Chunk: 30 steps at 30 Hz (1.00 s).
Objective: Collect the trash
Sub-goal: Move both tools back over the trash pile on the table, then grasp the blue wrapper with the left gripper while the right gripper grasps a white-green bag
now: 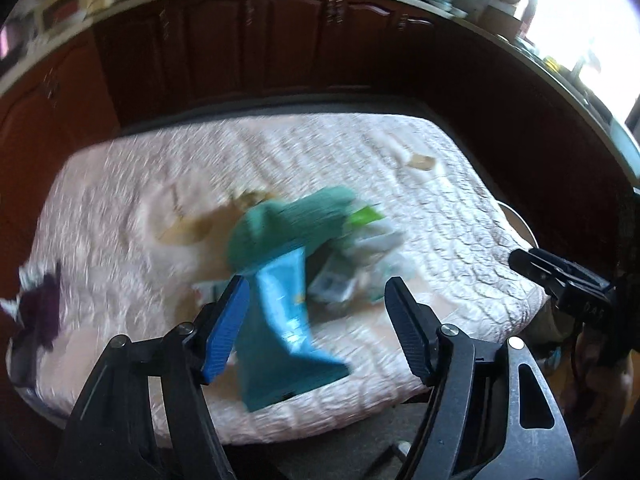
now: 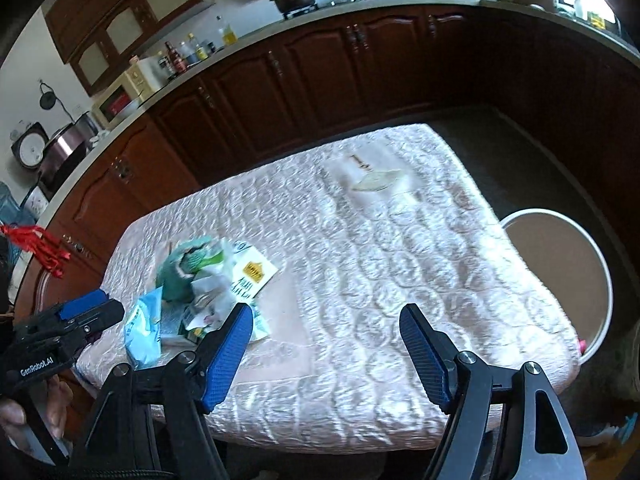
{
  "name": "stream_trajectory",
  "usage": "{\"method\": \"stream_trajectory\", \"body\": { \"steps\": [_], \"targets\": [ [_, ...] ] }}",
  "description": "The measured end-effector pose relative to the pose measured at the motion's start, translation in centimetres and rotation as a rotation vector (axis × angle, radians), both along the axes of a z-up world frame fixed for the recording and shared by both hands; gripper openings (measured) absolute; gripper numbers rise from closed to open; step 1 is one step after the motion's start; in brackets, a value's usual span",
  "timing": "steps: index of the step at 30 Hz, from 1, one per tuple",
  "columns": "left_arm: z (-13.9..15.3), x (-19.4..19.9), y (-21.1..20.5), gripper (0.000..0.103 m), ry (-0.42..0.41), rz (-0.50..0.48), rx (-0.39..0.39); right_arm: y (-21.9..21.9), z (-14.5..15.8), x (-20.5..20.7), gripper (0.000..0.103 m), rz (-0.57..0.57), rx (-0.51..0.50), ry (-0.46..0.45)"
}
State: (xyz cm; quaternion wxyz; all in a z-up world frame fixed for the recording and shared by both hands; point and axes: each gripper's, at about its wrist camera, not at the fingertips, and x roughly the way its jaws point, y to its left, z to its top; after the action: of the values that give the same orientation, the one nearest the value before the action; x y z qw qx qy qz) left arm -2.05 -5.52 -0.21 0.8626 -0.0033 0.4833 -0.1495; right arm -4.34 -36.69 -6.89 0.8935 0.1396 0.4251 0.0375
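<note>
A heap of trash lies on a table under a pale quilted cloth (image 2: 380, 280): a crumpled green bag (image 1: 288, 224) (image 2: 180, 272), a light blue packet (image 1: 280, 320) (image 2: 144, 332), and a white wrapper with a yellow label (image 2: 252, 276). My left gripper (image 1: 316, 284) is open just before the heap. The blue packet shows between its fingers, blurred, and the pads do not press on it. This gripper also appears at the left edge of the right wrist view (image 2: 96, 308). My right gripper (image 2: 326, 312) (image 1: 532, 264) is open over bare cloth to the right of the heap, holding nothing. A flat paper scrap (image 2: 376, 182) (image 1: 420, 162) lies alone at the far side.
A round white bin (image 2: 560, 264) stands on the floor off the table's right edge. Dark wooden kitchen cabinets (image 2: 320, 72) run behind the table. A purple object (image 1: 40, 312) sits at the table's left end, and a red tassel (image 2: 36, 244) hangs nearby.
</note>
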Motion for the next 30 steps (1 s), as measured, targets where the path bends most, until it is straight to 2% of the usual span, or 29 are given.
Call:
{"method": "stream_trajectory", "body": {
  "steps": [4, 8, 16, 21, 24, 26, 27, 29, 30],
  "targets": [
    [-2.2, 0.6, 2.5, 0.071, 0.075, 0.07, -0.039, 1.6, -0.9, 0.7, 0.075, 0.038, 0.014, 0.027],
    [-3.8, 1.0, 3.2, 0.071, 0.117, 0.107, -0.074, 3.1, -1.9, 1.5, 0.075, 0.09, 0.038, 0.047],
    [-6.5, 2.1, 2.4, 0.071, 0.169, 0.111, -0.073, 6.1, -3.5, 3.8, 0.075, 0.183, 0.075, 0.072],
    [-7.1, 2.4, 2.8, 0.071, 0.181, 0.129, -0.112, 7.5, -3.5, 6.2, 0.076, 0.216, 0.102, 0.067],
    [-7.4, 2.5, 3.1, 0.066, 0.188, 0.137, -0.112, 8.6, -4.0, 8.3, 0.075, 0.235, 0.13, 0.082],
    [-7.5, 2.4, 3.1, 0.057, 0.186, 0.128, -0.093, 9.2, -4.5, 9.3, 0.071, 0.244, 0.148, 0.085],
    [-7.6, 2.4, 3.1, 0.055, 0.183, 0.125, -0.083, 9.4, -4.8, 9.6, 0.063, 0.247, 0.15, 0.091],
    [-7.7, 2.2, 3.1, 0.05, 0.175, 0.119, -0.068, 10.1, -5.5, 10.4, 0.054, 0.261, 0.147, 0.104],
    [-7.6, 2.0, 3.1, 0.045, 0.173, 0.116, -0.061, 10.4, -5.8, 10.5, 0.047, 0.266, 0.149, 0.103]
  ]
}}
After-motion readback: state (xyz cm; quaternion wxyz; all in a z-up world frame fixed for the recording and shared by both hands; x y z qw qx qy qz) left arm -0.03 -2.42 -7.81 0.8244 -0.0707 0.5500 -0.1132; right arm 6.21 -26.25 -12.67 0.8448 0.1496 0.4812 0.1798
